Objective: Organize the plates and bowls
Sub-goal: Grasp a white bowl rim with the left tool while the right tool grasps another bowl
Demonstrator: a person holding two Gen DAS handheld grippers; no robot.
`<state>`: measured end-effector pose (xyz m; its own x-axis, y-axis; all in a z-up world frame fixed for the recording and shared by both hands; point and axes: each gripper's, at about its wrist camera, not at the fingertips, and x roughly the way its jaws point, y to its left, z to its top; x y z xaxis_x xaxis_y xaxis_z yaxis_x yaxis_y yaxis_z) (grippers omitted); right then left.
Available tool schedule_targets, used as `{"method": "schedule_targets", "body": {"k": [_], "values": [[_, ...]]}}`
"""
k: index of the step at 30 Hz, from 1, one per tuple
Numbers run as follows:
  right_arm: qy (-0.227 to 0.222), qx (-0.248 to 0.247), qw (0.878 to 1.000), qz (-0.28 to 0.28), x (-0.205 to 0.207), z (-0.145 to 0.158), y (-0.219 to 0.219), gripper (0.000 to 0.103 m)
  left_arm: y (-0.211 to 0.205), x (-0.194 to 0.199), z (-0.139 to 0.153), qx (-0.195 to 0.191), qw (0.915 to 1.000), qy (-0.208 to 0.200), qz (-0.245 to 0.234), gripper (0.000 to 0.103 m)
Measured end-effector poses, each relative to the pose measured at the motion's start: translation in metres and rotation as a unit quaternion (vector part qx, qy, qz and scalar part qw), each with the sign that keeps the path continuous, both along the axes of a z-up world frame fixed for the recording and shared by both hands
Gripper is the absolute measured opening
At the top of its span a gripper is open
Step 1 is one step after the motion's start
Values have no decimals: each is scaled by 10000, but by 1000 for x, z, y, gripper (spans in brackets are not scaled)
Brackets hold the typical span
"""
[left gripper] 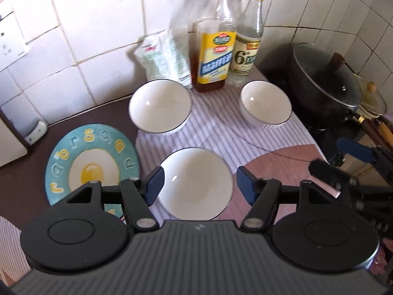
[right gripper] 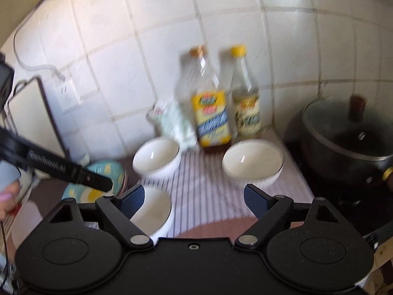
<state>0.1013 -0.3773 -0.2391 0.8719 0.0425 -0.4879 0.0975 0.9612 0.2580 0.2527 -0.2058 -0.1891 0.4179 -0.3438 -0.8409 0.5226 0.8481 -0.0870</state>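
Three white bowls stand on a striped cloth [left gripper: 211, 132]: a far-left bowl [left gripper: 161, 107], a far-right bowl [left gripper: 265, 104] and a near bowl [left gripper: 195, 183]. A teal plate with a fried-egg design [left gripper: 92, 159] lies to the left on the dark counter. My left gripper [left gripper: 199, 184] is open above the near bowl, a finger on each side of it, not touching. My right gripper [right gripper: 194, 201] is open and empty, hovering over the cloth, with the near bowl [right gripper: 152, 211] by its left finger and the far-right bowl [right gripper: 253, 164] ahead.
Two bottles [left gripper: 215, 49] [left gripper: 248, 41] and a packet [left gripper: 164, 59] stand against the tiled wall behind the bowls. A black lidded pot [left gripper: 324, 86] sits on the stove at the right. A pink mat [left gripper: 282, 169] lies at the near right. A wall socket [left gripper: 9, 39] is at left.
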Motion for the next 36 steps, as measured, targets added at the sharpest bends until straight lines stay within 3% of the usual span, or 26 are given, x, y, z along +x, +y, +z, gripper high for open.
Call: {"method": "schedule_targets", "body": {"k": [1, 5, 13, 26, 32, 34, 36], "values": [[51, 127, 9999, -48, 3, 4, -6, 79, -5, 5, 1, -78, 9999, 116, -45, 64], [136, 567, 9978, -318, 18, 11, -30, 71, -28, 26, 5, -224, 9990, 322, -206, 64], [562, 858, 9915, -805, 53, -14, -69, 60, -70, 49, 2, -134, 9996, -175, -159, 64], [1003, 1861, 9649, -1559, 96, -89, -119, 59, -126, 88, -76, -406, 9989, -181, 128, 64], [1101, 1776, 9624, -1734, 113, -112, -130, 55, -151, 96, -104, -234, 9996, -158, 32, 62], [1115, 1803, 9611, -1772, 116, -117, -131, 47, -156, 99, -111, -205, 9998, -41, 44, 62], [1071, 1881, 9601, -1769, 119, -120, -133, 39, -159, 102, -116, -149, 9998, 65, 65, 55]]}}
